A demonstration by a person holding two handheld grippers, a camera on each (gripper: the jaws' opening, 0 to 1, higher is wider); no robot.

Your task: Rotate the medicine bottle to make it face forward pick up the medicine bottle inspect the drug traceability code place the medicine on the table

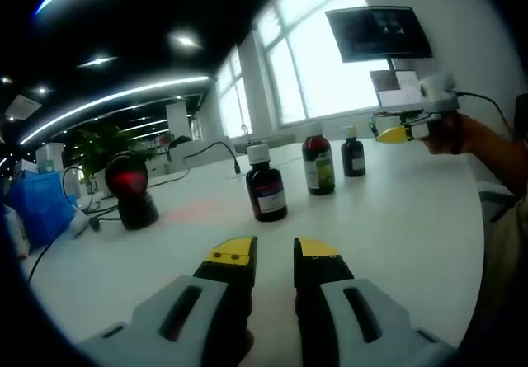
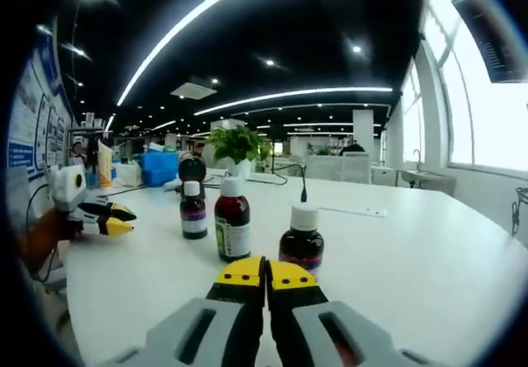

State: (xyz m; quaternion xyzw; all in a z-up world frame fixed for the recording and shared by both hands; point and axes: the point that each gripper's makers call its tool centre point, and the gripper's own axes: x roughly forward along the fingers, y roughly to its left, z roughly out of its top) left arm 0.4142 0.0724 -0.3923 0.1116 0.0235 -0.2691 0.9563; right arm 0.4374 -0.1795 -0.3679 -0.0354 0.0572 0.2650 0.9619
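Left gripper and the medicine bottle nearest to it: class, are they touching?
Apart. The left gripper view shows bare white table between the open jaw tips of the left gripper and the base of the nearest medicine bottle.

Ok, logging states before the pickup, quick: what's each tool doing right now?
Left tool: open, holding nothing, short of the bottles.
Right tool: shut, empty.

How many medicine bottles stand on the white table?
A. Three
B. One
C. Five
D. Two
A: the left gripper view shows three dark bottles with white caps on the table: the nearest bottle, the middle bottle and the farthest bottle.
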